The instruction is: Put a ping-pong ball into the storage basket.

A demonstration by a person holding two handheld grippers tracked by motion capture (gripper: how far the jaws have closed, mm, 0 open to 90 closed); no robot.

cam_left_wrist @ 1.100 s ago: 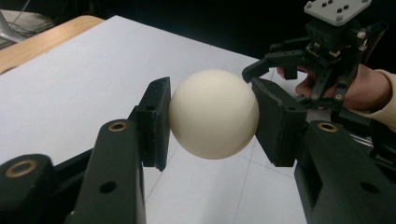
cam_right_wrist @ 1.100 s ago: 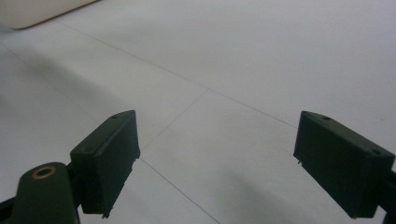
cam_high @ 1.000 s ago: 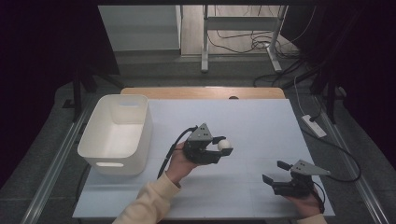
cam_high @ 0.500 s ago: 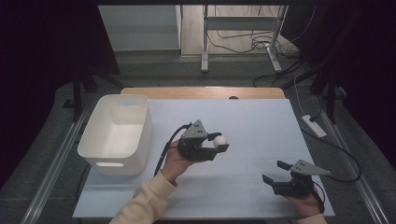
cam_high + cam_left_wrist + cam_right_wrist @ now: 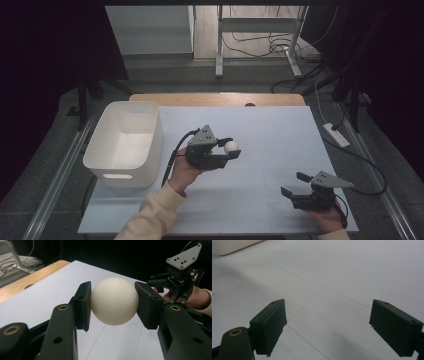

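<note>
A cream-white ball (image 5: pixel 114 301) is clamped between the two black jaws of my left gripper (image 5: pixel 230 149), one pad pressing on each side. In the high view the ball (image 5: pixel 231 146) hangs just above the middle of the pale table mat (image 5: pixel 280 135), with the gripper pointing right. My right gripper (image 5: pixel 292 183) rests low near the mat's front right corner. Its jaws stand wide apart with bare mat between them (image 5: pixel 329 325). The left gripper view also shows the right gripper (image 5: pixel 160 281) and the hand that holds it, farther off.
A white plastic bin (image 5: pixel 95 150) stands on the mat's left side, and its corner (image 5: pixel 229 245) shows in the right gripper view. A wooden strip (image 5: pixel 215 99) runs along the far table edge. A white power strip (image 5: pixel 336 135) and cables lie off the right edge.
My left gripper has carried the ball slightly to the left and away from the front edge. The right gripper has stayed where it was.
</note>
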